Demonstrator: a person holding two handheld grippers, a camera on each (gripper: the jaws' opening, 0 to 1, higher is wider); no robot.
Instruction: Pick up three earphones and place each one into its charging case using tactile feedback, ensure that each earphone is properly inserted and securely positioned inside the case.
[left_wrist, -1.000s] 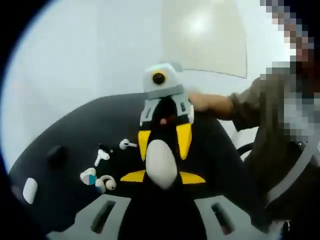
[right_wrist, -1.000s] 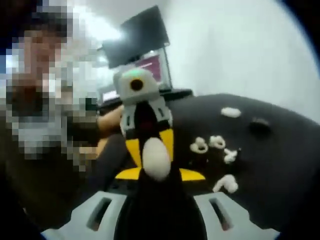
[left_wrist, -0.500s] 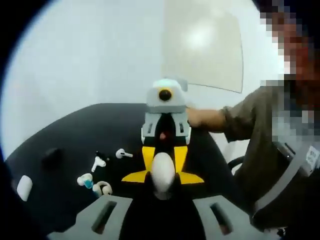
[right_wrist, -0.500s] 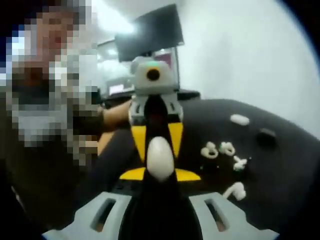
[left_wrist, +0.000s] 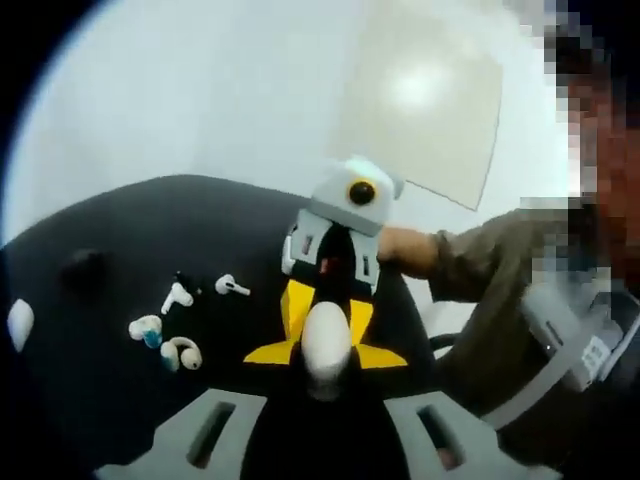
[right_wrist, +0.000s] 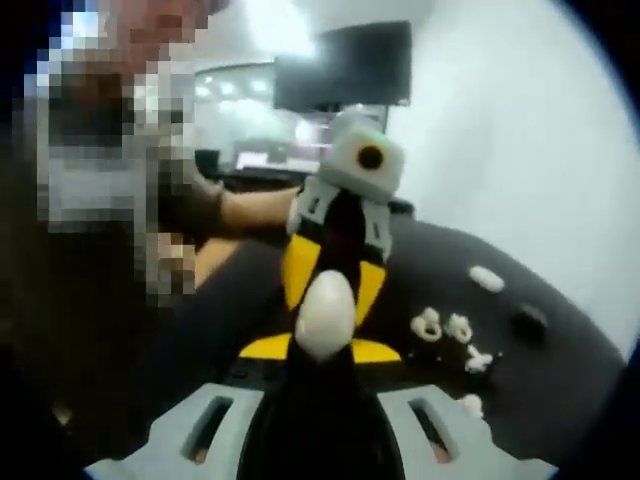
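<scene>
Left gripper view, left to right: white charging case (left_wrist: 19, 323) at far edge of the black counter (left_wrist: 90, 400); dark case (left_wrist: 82, 267) near it. Cluster of white earphones (left_wrist: 166, 340) loose on the counter, well apart from both cases. At centre, left gripper (left_wrist: 326, 352) and right gripper (left_wrist: 328, 300) meet nose to nose; a white oval case (left_wrist: 326, 338) is pinched between the fingers. The person's hand (left_wrist: 404, 250) is behind.

Right gripper view: same white oval case (right_wrist: 324, 315) held at the right gripper's (right_wrist: 324, 335) fingers, left gripper (right_wrist: 338, 262) opposite; earphones (right_wrist: 447, 326) and cases (right_wrist: 487, 278) lie on the counter to the right.
</scene>
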